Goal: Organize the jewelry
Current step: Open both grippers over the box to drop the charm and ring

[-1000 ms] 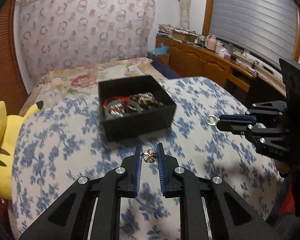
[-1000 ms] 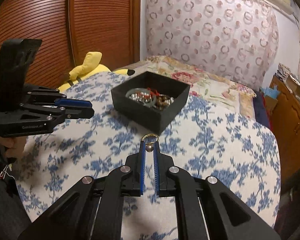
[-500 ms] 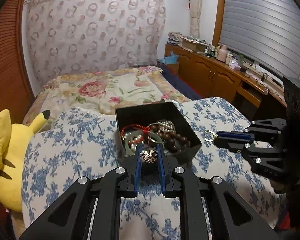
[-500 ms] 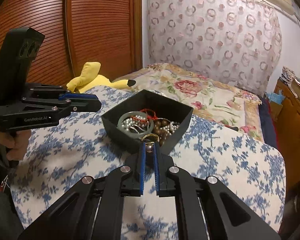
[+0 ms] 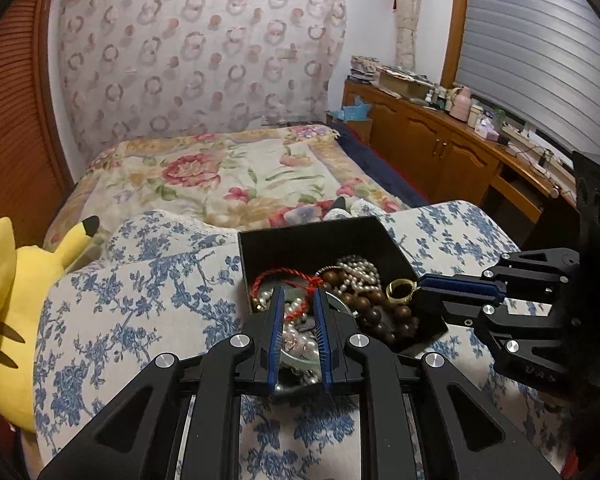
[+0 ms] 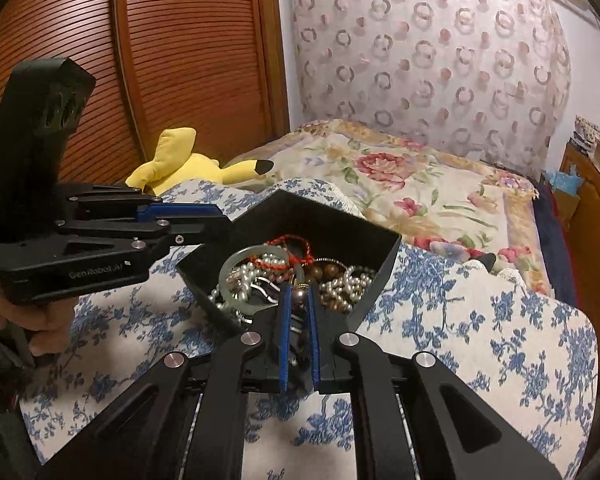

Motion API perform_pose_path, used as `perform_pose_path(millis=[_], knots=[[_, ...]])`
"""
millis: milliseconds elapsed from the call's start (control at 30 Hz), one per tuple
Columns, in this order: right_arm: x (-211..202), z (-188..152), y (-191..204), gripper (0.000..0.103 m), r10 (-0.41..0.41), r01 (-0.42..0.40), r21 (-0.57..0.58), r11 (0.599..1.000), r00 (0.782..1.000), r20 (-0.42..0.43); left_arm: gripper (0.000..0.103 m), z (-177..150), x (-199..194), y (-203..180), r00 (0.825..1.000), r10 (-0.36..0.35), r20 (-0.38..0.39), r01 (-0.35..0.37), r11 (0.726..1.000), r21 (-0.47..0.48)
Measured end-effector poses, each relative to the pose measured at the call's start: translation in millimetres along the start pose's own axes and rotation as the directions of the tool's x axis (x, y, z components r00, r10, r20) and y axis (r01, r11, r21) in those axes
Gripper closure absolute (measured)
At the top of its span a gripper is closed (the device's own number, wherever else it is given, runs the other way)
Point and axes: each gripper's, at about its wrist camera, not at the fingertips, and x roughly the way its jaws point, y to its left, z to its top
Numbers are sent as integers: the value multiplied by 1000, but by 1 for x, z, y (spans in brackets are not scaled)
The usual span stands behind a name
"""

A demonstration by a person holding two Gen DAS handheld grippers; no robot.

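A black open box (image 5: 312, 240) (image 6: 332, 222) on the blue-flowered table holds pearls, brown beads, a red cord and a pale green bangle (image 6: 230, 276). My left gripper (image 5: 299, 295) hangs over the box with its jaws slightly apart and nothing between them; the small flower brooch it held is gone from its jaws. My right gripper (image 6: 299, 289) is over the box and pinches a gold ring (image 5: 400, 290) at its tips, just above the beads. In the right wrist view the ring (image 6: 300, 285) is mostly hidden between the fingers.
A yellow plush toy (image 5: 16, 304) lies at the table's left edge. A bed with a flowered cover (image 5: 228, 176) stands behind the table. Wooden cabinets (image 5: 440, 148) with clutter run along the right wall.
Both grippers have moved forward from the tablecloth to above the box. The left gripper has opened a little and the flower brooch has left its jaws. The right still holds the ring.
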Motion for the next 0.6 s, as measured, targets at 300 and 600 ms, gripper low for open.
perform_pose_path(millis=[300,600], knots=[[-12,-4,-5,77,-45,44,31,999,999,24,46,-4,-12,1,999,34,17,-34,999,-18],[-50,-16,0,68,-113,105,96,990,990,85,12,-18,-54,-2,993,89,72,-87,996,-31]])
